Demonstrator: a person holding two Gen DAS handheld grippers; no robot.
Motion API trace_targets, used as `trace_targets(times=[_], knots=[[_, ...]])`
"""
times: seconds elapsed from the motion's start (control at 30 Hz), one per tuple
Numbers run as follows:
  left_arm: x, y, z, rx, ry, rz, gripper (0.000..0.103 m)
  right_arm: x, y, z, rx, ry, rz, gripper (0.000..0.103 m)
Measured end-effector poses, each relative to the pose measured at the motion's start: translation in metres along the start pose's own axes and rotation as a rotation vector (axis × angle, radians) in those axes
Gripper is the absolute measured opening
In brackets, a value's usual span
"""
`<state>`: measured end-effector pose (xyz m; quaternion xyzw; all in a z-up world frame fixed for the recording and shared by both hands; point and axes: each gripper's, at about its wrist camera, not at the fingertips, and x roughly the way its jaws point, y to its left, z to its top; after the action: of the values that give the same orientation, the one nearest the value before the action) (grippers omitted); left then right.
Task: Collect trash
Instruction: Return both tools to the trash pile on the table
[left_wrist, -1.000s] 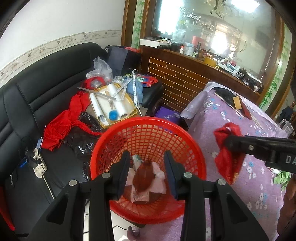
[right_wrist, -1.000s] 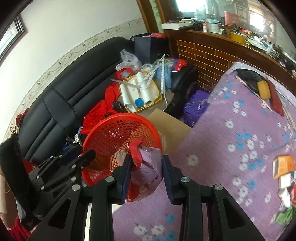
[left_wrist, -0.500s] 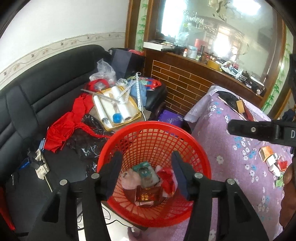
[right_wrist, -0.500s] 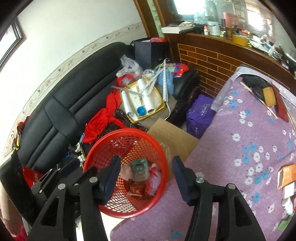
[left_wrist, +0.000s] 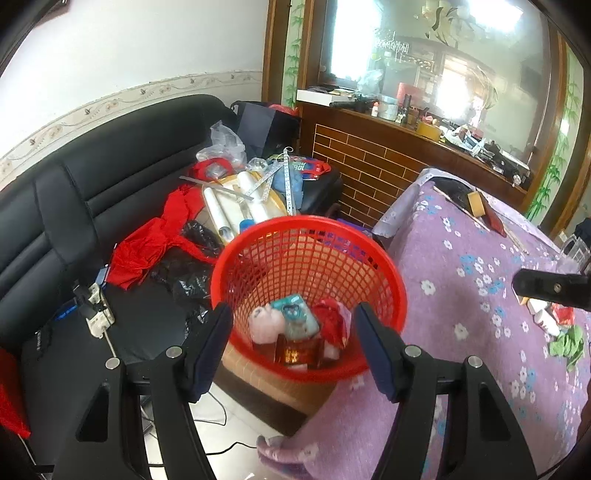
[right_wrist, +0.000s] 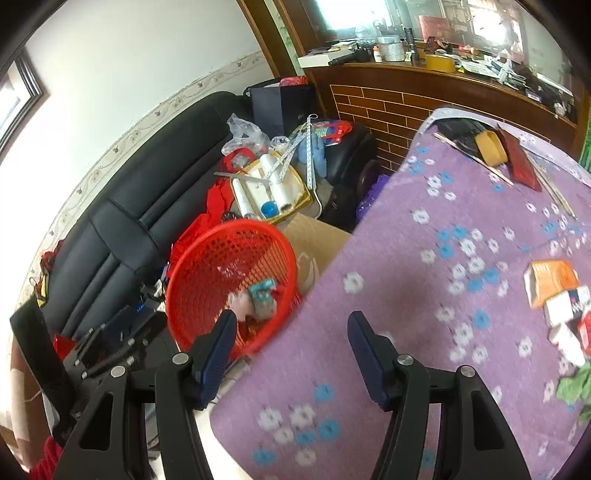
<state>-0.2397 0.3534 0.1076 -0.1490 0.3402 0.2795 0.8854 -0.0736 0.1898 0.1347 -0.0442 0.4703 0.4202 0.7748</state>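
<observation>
A red mesh basket stands beside the table and holds a teal packet, a pink wad, a red wrapper and a red-gold box. My left gripper hovers over the basket's near rim, its jaws opening, with nothing between them. My right gripper hangs over the table's edge next to the basket, its jaws opening too, empty. Loose trash lies on the purple cloth at the right: an orange carton, white boxes and a green scrap.
The purple floral tablecloth covers the table on the right. A brown cardboard box sits under the basket. The black sofa carries red cloth, a yellow tray of rolls and a power strip. A brick counter stands behind.
Both grippers opened and let go of their trash, which now lies in the basket. Both pulled back from it, and the right one swung over the table.
</observation>
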Motion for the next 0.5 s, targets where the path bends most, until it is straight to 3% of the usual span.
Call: trace_targets(times=[0.27,0.5], knots=[[-0.023,-0.037,-0.023,0.031,0.006,-0.015,0.067,-0.034,-0.035,-0.040,0.039,0.009,-0.008,0.067],[-0.038,-0.102,-0.035,0.135,0.011,-0.099,0.067,-0.072,-0.080,-0.064,0.103,-0.031,-0.035,0.067]])
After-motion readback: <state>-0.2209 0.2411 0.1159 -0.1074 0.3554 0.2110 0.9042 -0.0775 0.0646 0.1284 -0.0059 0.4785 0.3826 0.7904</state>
